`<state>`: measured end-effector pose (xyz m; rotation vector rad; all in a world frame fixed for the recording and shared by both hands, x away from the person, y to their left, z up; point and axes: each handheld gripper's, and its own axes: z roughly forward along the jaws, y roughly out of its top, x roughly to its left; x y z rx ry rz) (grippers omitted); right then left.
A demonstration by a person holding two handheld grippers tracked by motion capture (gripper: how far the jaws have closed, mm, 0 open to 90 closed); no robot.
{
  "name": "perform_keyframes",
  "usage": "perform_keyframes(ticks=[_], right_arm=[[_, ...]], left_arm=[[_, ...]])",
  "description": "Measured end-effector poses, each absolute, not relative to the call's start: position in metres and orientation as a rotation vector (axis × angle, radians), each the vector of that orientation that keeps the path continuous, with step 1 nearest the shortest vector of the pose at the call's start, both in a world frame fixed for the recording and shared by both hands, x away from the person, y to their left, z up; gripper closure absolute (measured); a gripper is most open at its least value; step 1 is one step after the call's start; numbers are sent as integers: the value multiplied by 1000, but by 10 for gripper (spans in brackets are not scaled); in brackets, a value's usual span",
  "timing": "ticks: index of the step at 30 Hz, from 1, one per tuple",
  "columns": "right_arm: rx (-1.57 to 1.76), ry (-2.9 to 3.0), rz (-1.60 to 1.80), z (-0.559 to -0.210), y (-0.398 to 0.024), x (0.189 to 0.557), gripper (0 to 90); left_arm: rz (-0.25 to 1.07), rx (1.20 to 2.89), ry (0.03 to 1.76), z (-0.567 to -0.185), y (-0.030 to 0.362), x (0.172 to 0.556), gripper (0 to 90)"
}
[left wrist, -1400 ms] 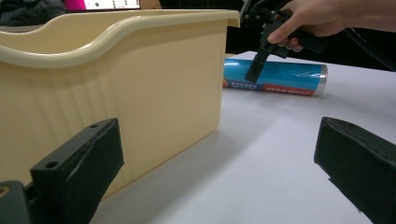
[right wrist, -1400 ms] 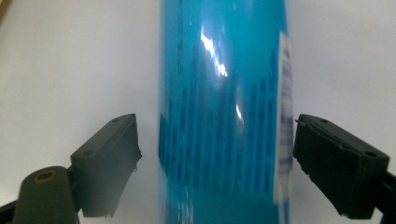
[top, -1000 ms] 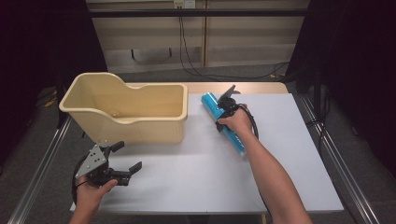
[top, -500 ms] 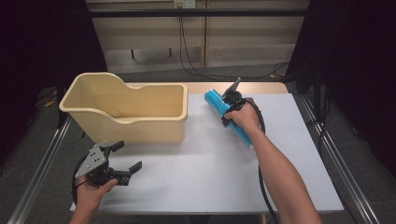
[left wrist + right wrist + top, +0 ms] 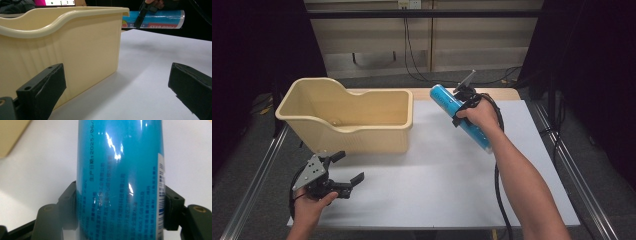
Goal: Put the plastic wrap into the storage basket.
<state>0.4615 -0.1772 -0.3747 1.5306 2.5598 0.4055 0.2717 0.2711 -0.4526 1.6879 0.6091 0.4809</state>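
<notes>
Roll (image 5: 459, 116): lifted clear of the table, just right of the bin (image 5: 347, 120), tilted for carrying.
Right gripper (image 5: 464, 102): my jaws clamp its middle, for balance.
Left gripper (image 5: 343, 172): wide open, empty, waiting near the bin's front.

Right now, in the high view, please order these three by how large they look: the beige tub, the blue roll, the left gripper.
1. Beige tub, clearly the largest.
2. Blue roll, long but thin, clamped in the right gripper.
3. Left gripper, though it is nearer the camera, so its rank below the roll is uncertain.
</notes>
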Motion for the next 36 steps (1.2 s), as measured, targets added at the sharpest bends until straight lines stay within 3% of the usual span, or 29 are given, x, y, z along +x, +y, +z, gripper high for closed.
perform_keyframes(ticks=[20,36], right_arm=[[1332,2614,495,-306,-161,457,322],[1143,2703,545,-280,-129,462,322]], left_arm=[[475,1680,603,-452,270,271,11],[469,1678,602,-452,270,271,11]])
